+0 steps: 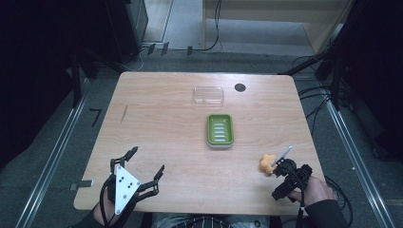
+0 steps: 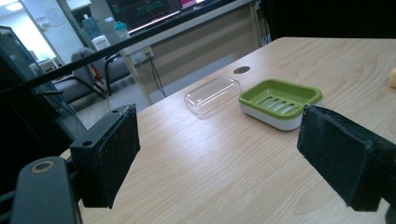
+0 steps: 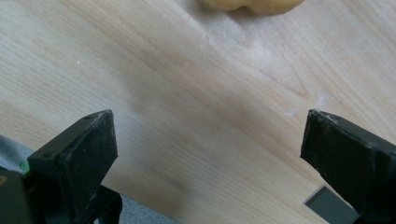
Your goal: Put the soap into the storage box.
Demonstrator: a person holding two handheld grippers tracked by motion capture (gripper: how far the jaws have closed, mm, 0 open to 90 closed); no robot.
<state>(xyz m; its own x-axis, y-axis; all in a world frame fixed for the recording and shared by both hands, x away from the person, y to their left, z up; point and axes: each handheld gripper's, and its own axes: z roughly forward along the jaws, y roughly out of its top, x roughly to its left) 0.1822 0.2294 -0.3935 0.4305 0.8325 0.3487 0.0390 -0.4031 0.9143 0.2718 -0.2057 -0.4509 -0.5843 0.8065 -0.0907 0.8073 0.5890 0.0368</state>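
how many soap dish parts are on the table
2: a green slotted plastic soap dish at the table's middle, and a clear plastic lid lying apart just beyond it, toward the far edge.

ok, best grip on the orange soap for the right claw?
Pinch the orange soap across its lobed sides, coming from the near table edge. It lies flat, and the right claw is already open just behind it.

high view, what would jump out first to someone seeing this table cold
The green soap dish near the middle of the wooden table draws the eye first, with a clear plastic lid lying apart just behind it. Next is the orange lump at the near right edge, right in front of the open right gripper.
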